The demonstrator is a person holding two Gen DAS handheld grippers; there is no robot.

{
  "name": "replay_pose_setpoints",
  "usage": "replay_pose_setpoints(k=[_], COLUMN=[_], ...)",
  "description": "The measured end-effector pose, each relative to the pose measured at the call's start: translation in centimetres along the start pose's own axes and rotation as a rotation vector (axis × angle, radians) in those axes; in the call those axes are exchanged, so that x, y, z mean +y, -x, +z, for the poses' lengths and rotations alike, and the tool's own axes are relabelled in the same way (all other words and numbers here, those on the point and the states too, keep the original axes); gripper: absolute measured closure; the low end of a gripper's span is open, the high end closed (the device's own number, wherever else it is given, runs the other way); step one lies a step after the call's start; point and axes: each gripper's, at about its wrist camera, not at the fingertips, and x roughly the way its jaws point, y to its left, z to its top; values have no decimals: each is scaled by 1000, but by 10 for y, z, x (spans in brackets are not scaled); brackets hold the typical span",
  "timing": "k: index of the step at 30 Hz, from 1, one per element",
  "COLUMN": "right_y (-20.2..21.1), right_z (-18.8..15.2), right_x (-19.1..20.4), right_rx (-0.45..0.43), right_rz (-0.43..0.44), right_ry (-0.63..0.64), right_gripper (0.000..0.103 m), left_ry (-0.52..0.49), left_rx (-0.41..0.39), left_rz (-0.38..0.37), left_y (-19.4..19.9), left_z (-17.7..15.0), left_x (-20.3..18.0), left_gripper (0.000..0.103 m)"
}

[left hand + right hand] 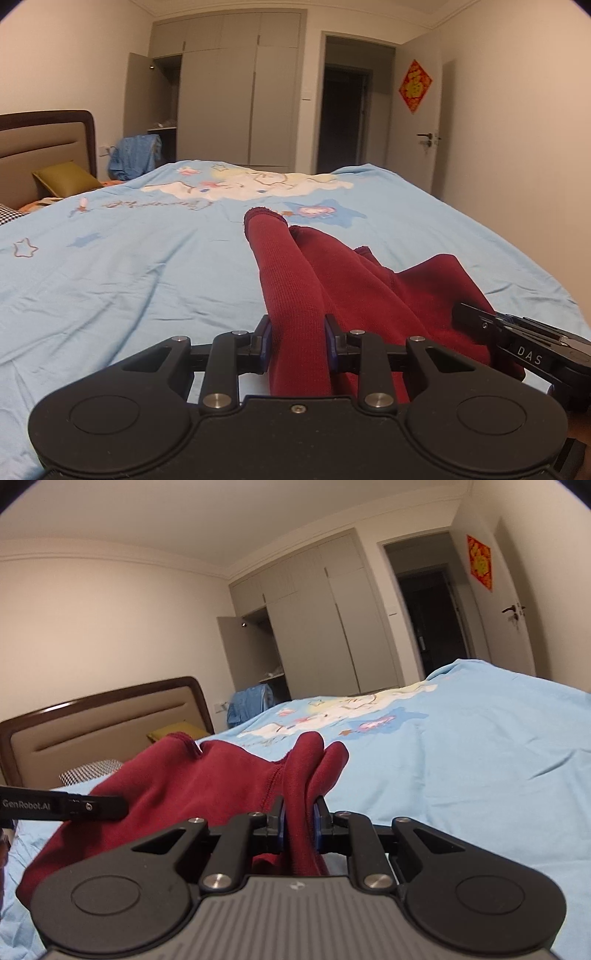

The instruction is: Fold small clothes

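Note:
A small dark red knit garment (332,280) lies on the light blue bedspread (129,266), its two long tube-like parts stretched away from me. My left gripper (297,341) is shut on one red tube near its near end. In the right wrist view the same red garment (207,775) bunches up, and my right gripper (299,819) is shut on a gathered fold of it. The right gripper's body (517,343) shows at the right edge of the left wrist view. The left gripper's body (62,805) shows at the left of the right wrist view.
The bed has a brown headboard (92,723), an olive cushion (66,179) and a checked pillow (90,770) at its head. Blue clothing (135,157) hangs beyond the bed. Grey wardrobes (236,92), one door open, and a dark doorway (343,114) stand behind.

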Motion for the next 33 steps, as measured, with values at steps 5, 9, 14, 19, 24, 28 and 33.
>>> replay_pose_setpoints(k=[5, 9, 14, 19, 24, 28, 33], right_y=[-44, -47, -46, -47, -50, -50, -50], right_z=[-26, -40, -46, -47, -47, -46, -46], right_x=[-2, -20, -29, -36, -41, -42, -45], right_rx=[113, 130, 133, 132, 140, 141, 137], right_rz=[-38, -42, -31, -27, -20, -23, -29], right_ry=[13, -68, -102, -144, -177, -177, -196], right_gripper=[87, 86, 83, 76, 72, 72, 64], left_ry=[50, 91, 103, 101, 107, 115, 128], left_rx=[72, 124, 145, 155, 156, 159, 164], left_rz=[25, 44, 44, 55, 57, 58, 62], left_y=[-25, -39, -51, -59, -62, -61, -60], left_z=[-19, -42, -51, -55, -54, -53, -50], left_x=[22, 35, 41, 42, 42, 42, 43], left_gripper=[73, 73, 72, 71, 71, 70, 66])
